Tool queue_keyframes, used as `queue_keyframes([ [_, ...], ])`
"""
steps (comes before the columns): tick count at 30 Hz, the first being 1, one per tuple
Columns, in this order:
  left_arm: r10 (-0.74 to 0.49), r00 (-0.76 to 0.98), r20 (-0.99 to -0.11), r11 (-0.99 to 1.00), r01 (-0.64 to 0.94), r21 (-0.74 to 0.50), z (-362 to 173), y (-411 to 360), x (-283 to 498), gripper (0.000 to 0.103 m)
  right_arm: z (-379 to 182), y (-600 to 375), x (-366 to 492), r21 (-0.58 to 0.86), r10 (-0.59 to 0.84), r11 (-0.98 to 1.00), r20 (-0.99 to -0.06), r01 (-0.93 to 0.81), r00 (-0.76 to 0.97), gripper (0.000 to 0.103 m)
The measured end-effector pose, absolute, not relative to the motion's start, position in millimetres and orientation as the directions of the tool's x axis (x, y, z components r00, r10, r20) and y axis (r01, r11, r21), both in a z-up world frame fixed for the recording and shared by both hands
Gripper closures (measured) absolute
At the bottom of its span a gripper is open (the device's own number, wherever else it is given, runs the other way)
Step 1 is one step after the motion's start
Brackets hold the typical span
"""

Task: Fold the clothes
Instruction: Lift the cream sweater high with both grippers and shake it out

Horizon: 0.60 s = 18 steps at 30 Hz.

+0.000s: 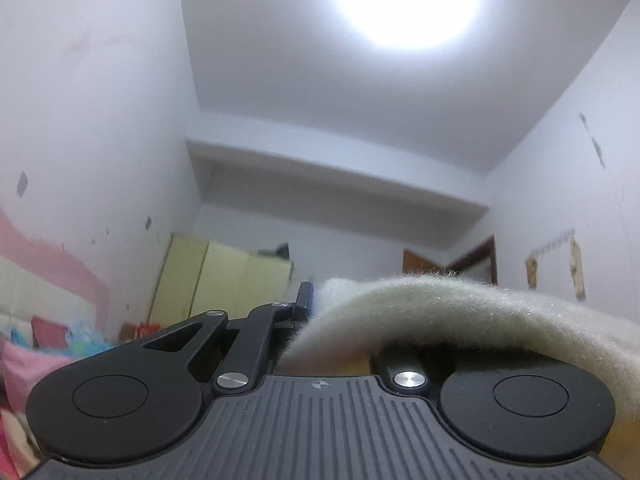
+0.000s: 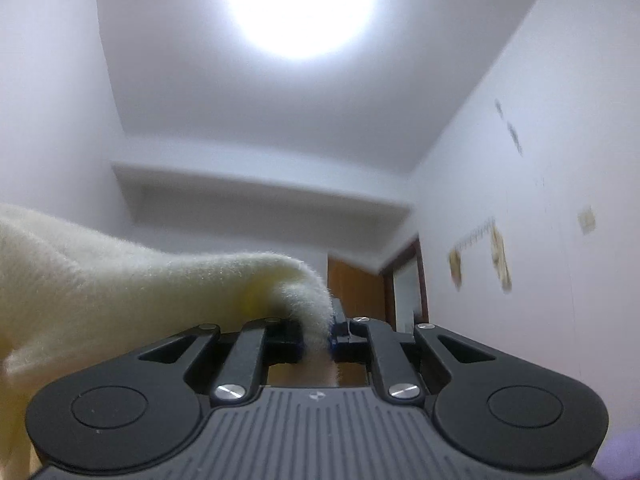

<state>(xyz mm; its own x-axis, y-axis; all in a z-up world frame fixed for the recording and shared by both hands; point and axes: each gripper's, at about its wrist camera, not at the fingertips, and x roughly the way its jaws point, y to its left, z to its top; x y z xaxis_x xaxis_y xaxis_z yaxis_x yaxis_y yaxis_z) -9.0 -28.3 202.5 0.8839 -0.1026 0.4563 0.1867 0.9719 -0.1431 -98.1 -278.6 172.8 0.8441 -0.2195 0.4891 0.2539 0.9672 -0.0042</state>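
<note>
While both cameras tilt toward the ceiling, your right gripper (image 2: 316, 334) pinches the fleece garment (image 2: 120, 280) edge; your left gripper (image 1: 310, 304) grips its other edge.

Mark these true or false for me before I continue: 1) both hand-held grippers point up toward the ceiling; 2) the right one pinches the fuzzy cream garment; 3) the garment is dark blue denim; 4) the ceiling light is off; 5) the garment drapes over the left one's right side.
1) True: both views look up at the ceiling light.
2) True: the right hand-held gripper is closed on a tuft of the fuzzy cream garment.
3) False: it is pale cream fleece.
4) False: the light glows brightly.
5) True: fabric lies over the right side of the left hand-held gripper, hiding that finger.
</note>
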Motion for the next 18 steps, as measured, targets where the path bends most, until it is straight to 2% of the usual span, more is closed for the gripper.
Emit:
queue_keyframes([
  [9, -0.116, 0.82, 0.561, 0.962, 0.234, -0.143, 244, -20, -42, 0.095, 213, -279, -140, 0.021, -0.189, 0.973, 0.644, 0.23, 0.742, 0.092],
  [18, -0.134, 0.787, 0.602, 0.954, 0.268, -0.137, 259, -34, -26, 0.094, 220, -286, -143, 0.049, -0.199, 0.974, 0.66, 0.223, 0.725, 0.092],
])
